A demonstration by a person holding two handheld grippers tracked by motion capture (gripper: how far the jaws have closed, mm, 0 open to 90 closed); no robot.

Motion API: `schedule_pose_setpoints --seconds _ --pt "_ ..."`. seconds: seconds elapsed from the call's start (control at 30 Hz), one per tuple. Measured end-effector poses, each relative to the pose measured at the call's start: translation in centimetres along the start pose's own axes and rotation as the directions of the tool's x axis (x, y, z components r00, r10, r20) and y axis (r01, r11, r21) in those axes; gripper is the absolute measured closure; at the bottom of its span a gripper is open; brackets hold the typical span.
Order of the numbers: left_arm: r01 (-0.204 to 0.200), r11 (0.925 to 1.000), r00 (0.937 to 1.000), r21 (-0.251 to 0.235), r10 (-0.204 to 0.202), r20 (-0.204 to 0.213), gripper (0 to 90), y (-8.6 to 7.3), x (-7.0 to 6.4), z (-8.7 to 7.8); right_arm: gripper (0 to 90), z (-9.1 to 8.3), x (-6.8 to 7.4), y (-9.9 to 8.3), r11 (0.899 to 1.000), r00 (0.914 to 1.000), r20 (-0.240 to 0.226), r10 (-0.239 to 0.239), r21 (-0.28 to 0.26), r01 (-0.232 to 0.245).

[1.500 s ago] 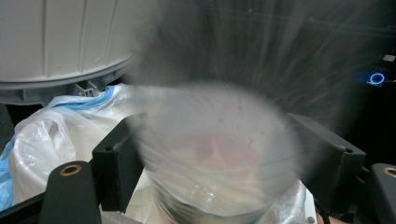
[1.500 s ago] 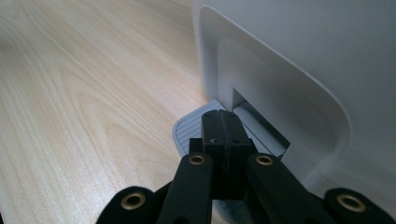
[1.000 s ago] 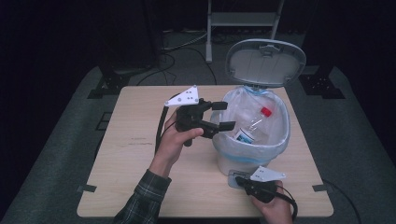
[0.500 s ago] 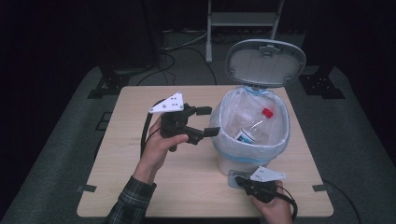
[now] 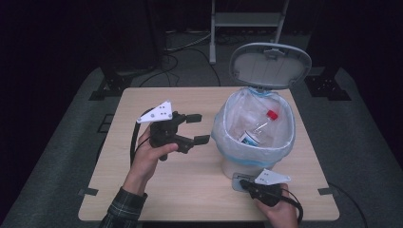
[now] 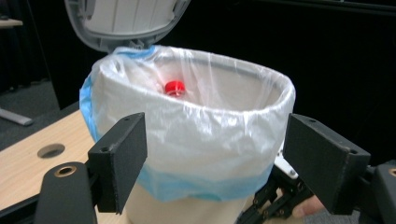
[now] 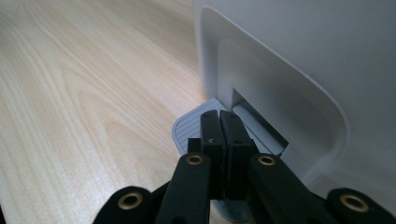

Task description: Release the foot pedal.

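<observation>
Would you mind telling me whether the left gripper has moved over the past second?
Yes. The left gripper has drawn back leftward, away from the pedal bin, and its jaws stand open.

One bin [image 5: 254, 142] stands on the right of one table [image 5: 199, 190], with one lid [image 5: 270, 64] raised at its far side and one pedal [image 7: 196, 128] at its near foot. One liner [image 6: 196, 154] lines the bin. Inside lie one bottle with one red cap [image 5: 272, 114] and one cup [image 5: 249, 138]. Two grippers: one left [image 5: 197, 128], one at the near right [image 5: 244, 183]. Two hands hold them, one each.
</observation>
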State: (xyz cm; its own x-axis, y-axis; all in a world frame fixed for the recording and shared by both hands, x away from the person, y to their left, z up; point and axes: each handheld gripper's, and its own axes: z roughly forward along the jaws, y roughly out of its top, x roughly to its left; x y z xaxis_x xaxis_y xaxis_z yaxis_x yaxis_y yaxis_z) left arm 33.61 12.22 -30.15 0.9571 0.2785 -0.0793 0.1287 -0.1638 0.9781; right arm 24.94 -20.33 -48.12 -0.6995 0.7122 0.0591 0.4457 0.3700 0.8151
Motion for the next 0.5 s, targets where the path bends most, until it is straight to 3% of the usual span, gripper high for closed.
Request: schedule_pose_setpoints --seconds 0.2,0.33,0.5 --pt "0.023 0.9997 0.9997 0.008 -0.023 -0.013 20.0 -1.4 -0.2 -0.6 87.6 -0.6 0.2 0.3 1.000 1.0000 0.000 0.003 0.004 -0.003" --pt "0.033 0.9993 0.9992 0.016 -0.032 -0.022 19.1 -2.3 -0.2 -1.1 86.7 -1.4 0.4 0.6 0.999 0.9998 -0.014 0.012 -0.037 -0.013" --pt "0.044 0.9985 0.9981 0.031 -0.043 -0.045 17.8 -3.7 -0.2 -1.7 84.1 -1.8 0.7 0.9 0.999 0.9995 -0.030 0.006 -0.041 -0.007"
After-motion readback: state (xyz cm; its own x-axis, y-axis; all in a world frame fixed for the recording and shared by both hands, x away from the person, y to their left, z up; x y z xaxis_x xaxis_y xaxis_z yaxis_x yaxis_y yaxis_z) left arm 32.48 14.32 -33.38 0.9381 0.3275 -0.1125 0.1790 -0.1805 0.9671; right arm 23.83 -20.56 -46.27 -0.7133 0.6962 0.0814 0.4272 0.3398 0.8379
